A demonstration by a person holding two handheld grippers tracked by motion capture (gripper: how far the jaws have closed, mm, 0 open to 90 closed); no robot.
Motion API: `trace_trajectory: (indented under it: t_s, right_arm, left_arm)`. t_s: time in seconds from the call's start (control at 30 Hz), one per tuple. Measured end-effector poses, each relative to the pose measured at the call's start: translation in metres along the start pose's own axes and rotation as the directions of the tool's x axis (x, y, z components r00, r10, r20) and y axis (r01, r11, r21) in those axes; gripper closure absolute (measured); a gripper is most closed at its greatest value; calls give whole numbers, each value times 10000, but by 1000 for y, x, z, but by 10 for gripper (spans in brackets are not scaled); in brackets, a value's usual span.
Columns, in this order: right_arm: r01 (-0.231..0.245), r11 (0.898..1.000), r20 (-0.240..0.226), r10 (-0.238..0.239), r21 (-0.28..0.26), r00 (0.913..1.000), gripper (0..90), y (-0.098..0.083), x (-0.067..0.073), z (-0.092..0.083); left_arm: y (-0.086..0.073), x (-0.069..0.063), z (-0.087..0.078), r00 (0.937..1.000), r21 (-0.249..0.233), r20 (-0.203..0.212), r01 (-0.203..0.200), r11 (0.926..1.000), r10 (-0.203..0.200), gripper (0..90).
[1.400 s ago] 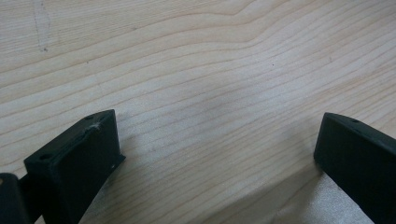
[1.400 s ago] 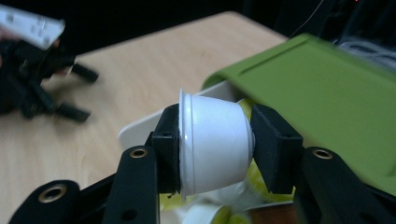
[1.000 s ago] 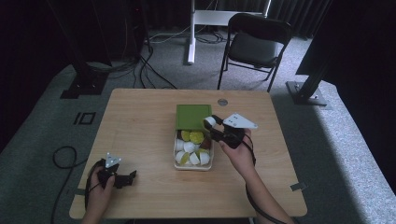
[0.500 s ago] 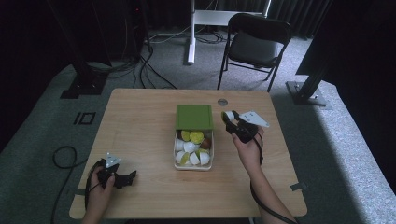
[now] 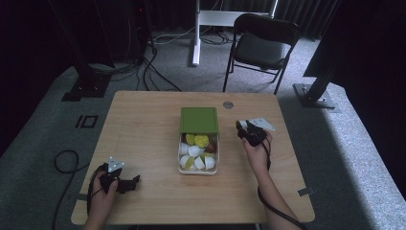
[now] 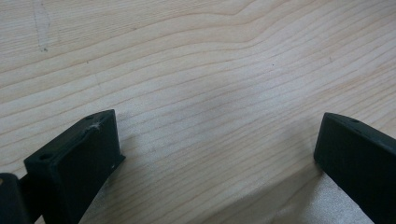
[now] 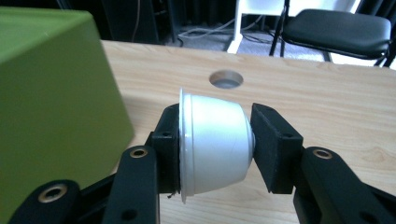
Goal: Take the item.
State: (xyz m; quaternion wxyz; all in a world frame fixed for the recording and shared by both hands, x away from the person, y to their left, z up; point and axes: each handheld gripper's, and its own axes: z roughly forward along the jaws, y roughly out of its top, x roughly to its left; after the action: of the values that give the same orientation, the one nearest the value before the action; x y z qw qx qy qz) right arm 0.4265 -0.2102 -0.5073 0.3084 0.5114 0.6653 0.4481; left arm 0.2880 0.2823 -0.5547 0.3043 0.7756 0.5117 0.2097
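Nearest the person, well off to the near-left of the clear box (image 5: 198, 168), the left gripper (image 5: 128, 182) sits low on the wooden table (image 5: 143, 124) with its jaws spread wide and nothing between them; the left gripper view has just bare wood grain past the two black fingers (image 6: 77, 161).

Next up is the box itself, mid-table; it's loaded with little coffee-pod style capsules, mostly white with a few yellow-green and at least one dark one; I count roughly nine or ten in there, but they're piled and small so I can't give an exact number; its green lid (image 5: 199, 119) is pushed to the far end so the near part is open.

Just right of the box, about level with the lid, the right gripper (image 5: 243, 132) is clamped on one white capsule (image 7: 215, 147); it's pinched sideways, rim against one jaw and the narrow base against the other, held up off the table; beyond it there's a round cable hole (image 7: 226, 79) in the tabletop, then a single black chair (image 5: 261, 45) past the far edge.

Progress-wise I'd guess this is early to midway: one capsule in hand outside the box, the bunch in the box left to handle; whether they're going in or out I can't tell from this.
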Motion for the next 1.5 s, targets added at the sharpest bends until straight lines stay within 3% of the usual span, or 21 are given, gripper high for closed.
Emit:
trace_trajectory:
  t_s: [0.33, 0.53, 1.03, 1.17, 1.37, 1.5]
  right_arm:
    - [-74, 9988, 297, 59, 485, 9995, 564, -8, -9, 18]
    - [-356, 9947, 271, 331, 963, 9991, 565, -17, -14, 33]
    - [-606, 9846, 163, 587, 1638, 9981, 559, -31, -21, 41]
    - [-773, 9813, 18, 782, 1763, 9969, 518, -30, -23, 42]
    - [-600, 9888, -5, 606, 1369, 9982, 438, -23, -26, 34]
    - [-451, 9954, -295, 478, 849, 9984, 404, -15, -27, 22]
  left_arm:
    - [0, 0, 0, 10000, 0, -1, 3, 10000, -3, 13]
    - [0, 0, 0, 10000, 4, 1, -3, 10000, 3, 13]
    - [0, 0, 0, 10000, 5, -1, -3, 10000, 3, 13]
    - [0, 0, 0, 10000, 1, -2, 1, 10000, -1, 13]
    - [0, 0, 0, 10000, 6, -1, -3, 10000, 3, 13]
    - [0, 0, 0, 10000, 1, -2, 1, 10000, -1, 13]
